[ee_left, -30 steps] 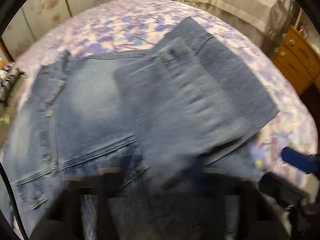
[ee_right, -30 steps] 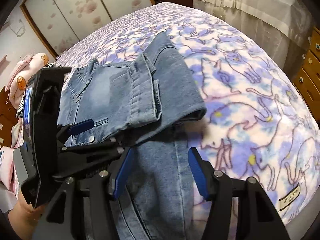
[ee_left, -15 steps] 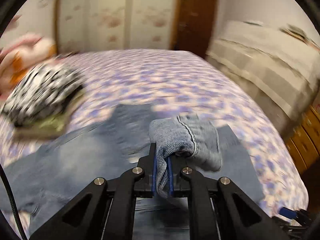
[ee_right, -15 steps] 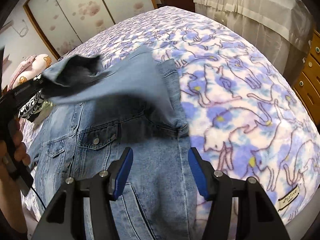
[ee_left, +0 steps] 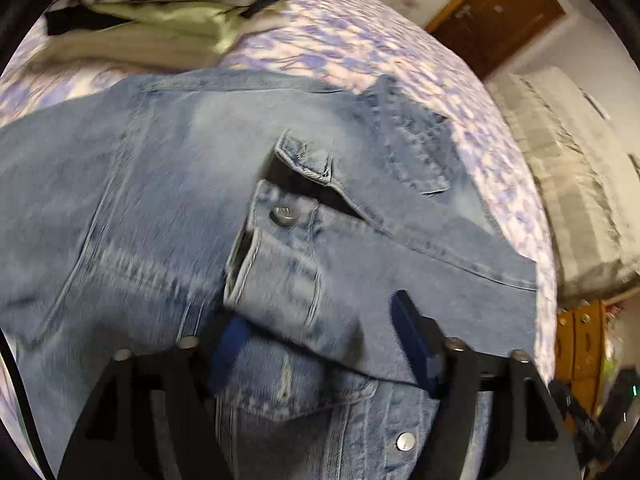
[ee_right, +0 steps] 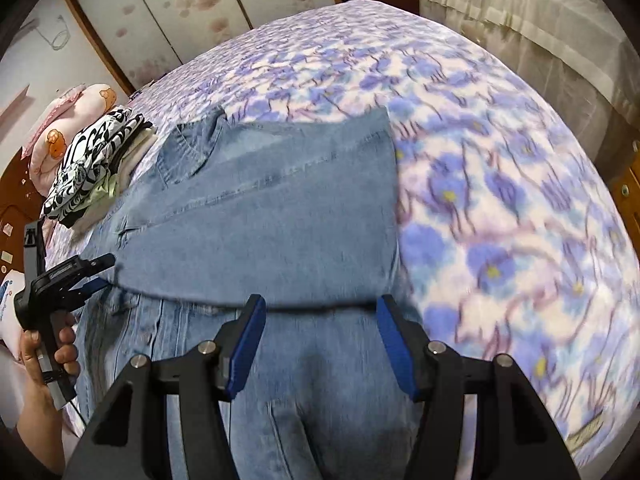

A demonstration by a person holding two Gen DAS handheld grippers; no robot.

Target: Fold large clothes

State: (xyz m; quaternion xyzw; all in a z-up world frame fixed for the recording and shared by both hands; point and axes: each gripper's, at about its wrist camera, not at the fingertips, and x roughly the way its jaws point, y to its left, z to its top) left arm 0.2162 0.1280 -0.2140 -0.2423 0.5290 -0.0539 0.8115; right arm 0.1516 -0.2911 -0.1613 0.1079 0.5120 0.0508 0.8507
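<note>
1. Left gripper (ee_left: 320,344): jaws wide, empty, hovering right over the cuff (ee_left: 276,264) of the sleeve laid across the jacket (ee_left: 160,184). Could snag the cuff on withdrawing and drag the sleeve off the fold.
2. Jacket, spread on the bed (ee_right: 500,184) beside the stack (ee_right: 92,168): loose denim flap may spring open if left unpressed.
3. Right gripper (ee_right: 320,340): jaws wide, empty, over the jacket's folded edge (ee_right: 312,304). Could bunch both layers if closed too deep.
4. Count: one jacket, one sleeve across it, two buttons seen in the left view, one stack, two grippers.
</note>
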